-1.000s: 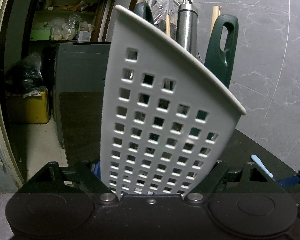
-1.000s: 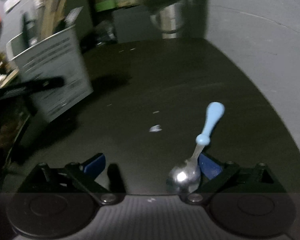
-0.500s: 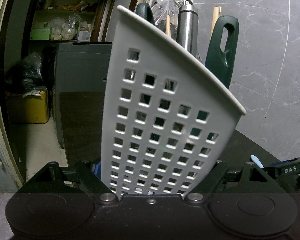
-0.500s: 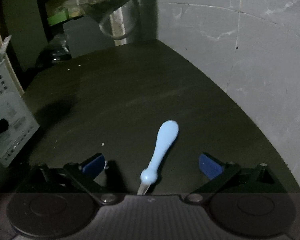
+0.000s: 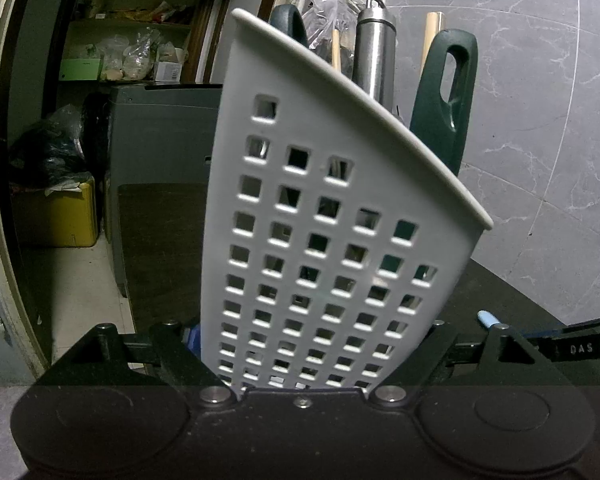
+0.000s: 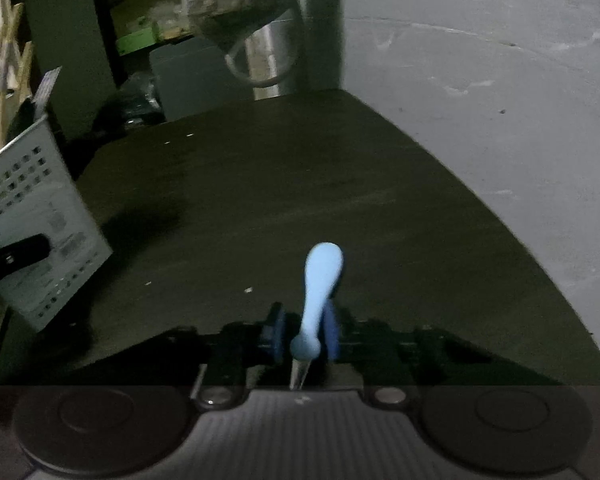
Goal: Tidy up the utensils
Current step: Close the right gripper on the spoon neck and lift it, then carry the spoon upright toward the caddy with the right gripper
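A: Starting big, we are looking across a dark tabletop (image 6: 340,184) that is running up against a grey marbled wall (image 5: 540,120). At its left side we are keeping a white perforated utensil caddy (image 5: 320,240) tilted, its slanted rim rising toward the left in the left wrist view.

B: And we are holding that caddy ourselves. Our left gripper (image 5: 308,360) is clamping it by the lower walls, with both fingers pressing against its sides.

A: Inside it we are seeing handles sticking up: a dark green handle (image 5: 444,104) with a long slot at the right, a steel cylindrical handle (image 5: 374,60) in the middle, and a pale wooden stick (image 5: 430,40) between them, farther back.

B: What the utensil heads are, we cannot tell, since the wall of the caddy is hiding them.

A: Now the smaller piece. Our right gripper (image 6: 302,332) is closing, and a spoon with a light blue handle (image 6: 320,284) is standing between its blue pads (image 6: 274,332).

B: The right pad is sitting against the handle's narrow part; the left pad is showing a slim gap. The picture is blurring there.

A: The blue handle is pointing away from us over the tabletop, well apart from the caddy. The spoon's metal neck is disappearing under the gripper body, so we are not seeing the bowl.
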Motion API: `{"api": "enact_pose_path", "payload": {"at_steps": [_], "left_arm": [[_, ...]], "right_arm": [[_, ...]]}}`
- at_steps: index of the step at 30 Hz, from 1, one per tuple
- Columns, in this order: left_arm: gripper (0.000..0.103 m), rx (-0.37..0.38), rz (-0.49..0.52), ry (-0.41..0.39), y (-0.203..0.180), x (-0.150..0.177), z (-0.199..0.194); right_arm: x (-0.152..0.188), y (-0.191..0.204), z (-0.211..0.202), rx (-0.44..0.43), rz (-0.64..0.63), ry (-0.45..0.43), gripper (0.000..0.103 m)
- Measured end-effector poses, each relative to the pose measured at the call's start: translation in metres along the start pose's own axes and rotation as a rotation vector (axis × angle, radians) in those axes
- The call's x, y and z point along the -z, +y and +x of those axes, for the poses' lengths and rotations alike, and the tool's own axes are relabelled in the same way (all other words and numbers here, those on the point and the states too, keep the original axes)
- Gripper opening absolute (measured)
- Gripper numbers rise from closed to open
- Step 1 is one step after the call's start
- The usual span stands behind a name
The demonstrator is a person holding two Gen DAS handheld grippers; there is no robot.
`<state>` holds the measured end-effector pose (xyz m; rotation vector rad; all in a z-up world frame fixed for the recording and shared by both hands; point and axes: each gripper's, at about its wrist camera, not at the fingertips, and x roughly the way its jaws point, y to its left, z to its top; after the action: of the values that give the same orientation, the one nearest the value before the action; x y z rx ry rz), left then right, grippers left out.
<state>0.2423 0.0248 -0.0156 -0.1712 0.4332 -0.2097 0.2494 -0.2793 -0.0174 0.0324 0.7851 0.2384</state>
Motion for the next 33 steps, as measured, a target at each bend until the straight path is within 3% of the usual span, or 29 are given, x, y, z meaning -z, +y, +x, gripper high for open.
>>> {"api": "enact_pose_path", "payload": {"at_steps": [12, 14, 16, 18, 20, 22, 28, 30, 33], "left_arm": [[0.085, -0.001, 0.000, 0.000, 0.000, 0.000, 0.000], [0.085, 0.000, 0.000, 0.000, 0.000, 0.000, 0.000], [0.085, -0.001, 0.000, 0.000, 0.000, 0.000, 0.000], [0.085, -0.001, 0.000, 0.000, 0.000, 0.000, 0.000], [0.085, -0.001, 0.000, 0.000, 0.000, 0.000, 0.000], [0.085, 0.000, 0.000, 0.000, 0.000, 0.000, 0.000], [0.085, 0.000, -0.001, 0.000, 0.000, 0.000, 0.000], [0.085, 0.001, -0.001, 0.000, 0.000, 0.001, 0.002], [0.085, 0.001, -0.001, 0.001, -0.001, 0.001, 0.003]], "right_arm": [[0.001, 0.018, -0.006, -0.034, -0.091, 0.047, 0.016], [-0.001, 0.018, -0.004, -0.047, -0.090, 0.057, 0.022], [-0.003, 0.019, -0.002, -0.057, -0.092, 0.062, 0.036], [-0.005, 0.021, 0.001, -0.045, -0.106, 0.062, 0.036], [-0.007, 0.021, 0.004, -0.042, -0.113, 0.064, 0.033], [-0.008, 0.021, 0.005, -0.011, -0.138, 0.063, 0.014], [-0.013, 0.022, 0.006, -0.017, -0.161, 0.087, 0.011], [-0.013, 0.014, 0.004, -0.083, -0.103, 0.078, 0.011], [-0.008, 0.004, -0.004, -0.158, -0.048, -0.001, 0.011]]}}
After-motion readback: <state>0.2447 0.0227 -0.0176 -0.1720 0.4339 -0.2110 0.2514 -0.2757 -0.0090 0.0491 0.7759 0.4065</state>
